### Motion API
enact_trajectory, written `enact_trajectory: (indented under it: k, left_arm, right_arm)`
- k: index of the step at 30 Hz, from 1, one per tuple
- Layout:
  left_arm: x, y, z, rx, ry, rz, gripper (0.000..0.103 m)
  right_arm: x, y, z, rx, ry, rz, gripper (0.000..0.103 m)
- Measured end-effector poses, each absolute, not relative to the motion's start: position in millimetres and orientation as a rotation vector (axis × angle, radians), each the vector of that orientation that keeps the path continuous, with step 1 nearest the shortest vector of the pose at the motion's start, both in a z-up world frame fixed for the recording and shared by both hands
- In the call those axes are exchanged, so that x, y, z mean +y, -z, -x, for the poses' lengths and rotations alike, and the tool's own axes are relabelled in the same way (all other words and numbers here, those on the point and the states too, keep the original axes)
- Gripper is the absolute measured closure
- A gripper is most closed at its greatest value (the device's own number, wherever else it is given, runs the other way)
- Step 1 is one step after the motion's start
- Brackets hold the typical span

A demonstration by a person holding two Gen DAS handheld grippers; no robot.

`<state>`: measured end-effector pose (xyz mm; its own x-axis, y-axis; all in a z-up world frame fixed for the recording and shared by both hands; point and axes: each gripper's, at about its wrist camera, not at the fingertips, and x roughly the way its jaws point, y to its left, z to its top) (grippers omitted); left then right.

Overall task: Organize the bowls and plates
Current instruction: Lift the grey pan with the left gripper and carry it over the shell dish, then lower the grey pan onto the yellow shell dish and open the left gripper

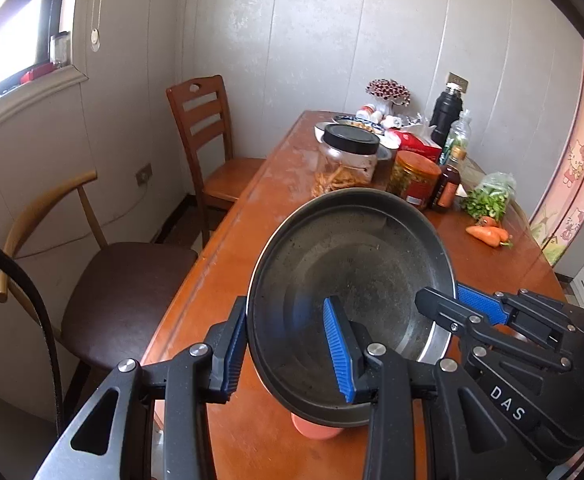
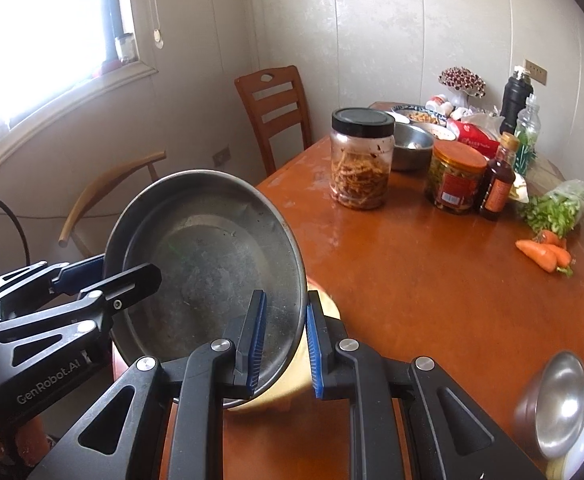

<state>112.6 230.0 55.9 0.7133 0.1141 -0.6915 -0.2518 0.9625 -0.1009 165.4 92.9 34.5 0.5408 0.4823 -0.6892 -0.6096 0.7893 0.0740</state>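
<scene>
A large round steel plate [image 1: 351, 276] [image 2: 212, 252] hangs tilted above the near end of the orange-brown table [image 1: 487, 276] [image 2: 431, 280]. My left gripper [image 1: 286, 354] is shut on its near-left rim, one finger inside the dish and one outside. My right gripper [image 2: 284, 344] is shut on the opposite rim; in the left wrist view this right gripper [image 1: 459, 302] shows at the plate's right edge. The left gripper [image 2: 108, 276] also shows at the left of the right wrist view. A steel bowl [image 2: 559, 400] lies tipped at the table's near right corner.
Mid-table stand a black-lidded jar [image 1: 347, 160] [image 2: 361, 160], a red-lidded jar [image 2: 455, 178], a sauce bottle [image 2: 497, 178], greens [image 2: 555, 208] and carrots [image 1: 487, 234] [image 2: 543, 254]. Dishes and a flask crowd the far end. Two chairs [image 1: 208, 140] [image 1: 124, 292] line the left side. A pale object [image 2: 284, 394] sits under the plate.
</scene>
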Motion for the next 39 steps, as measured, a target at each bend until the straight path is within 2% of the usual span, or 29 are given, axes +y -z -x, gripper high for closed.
enact_trajectory:
  k: [19, 39]
  left_arm:
    - [240, -8, -140, 0.841, -0.189, 0.256, 0.065]
    - [232, 10, -147, 0.885, -0.183, 0.239, 0.065]
  right_arm:
    - [104, 2, -196, 0.827, -0.629, 0.216, 0.084]
    - [103, 25, -204, 0.873, -0.609, 0.249, 0.082]
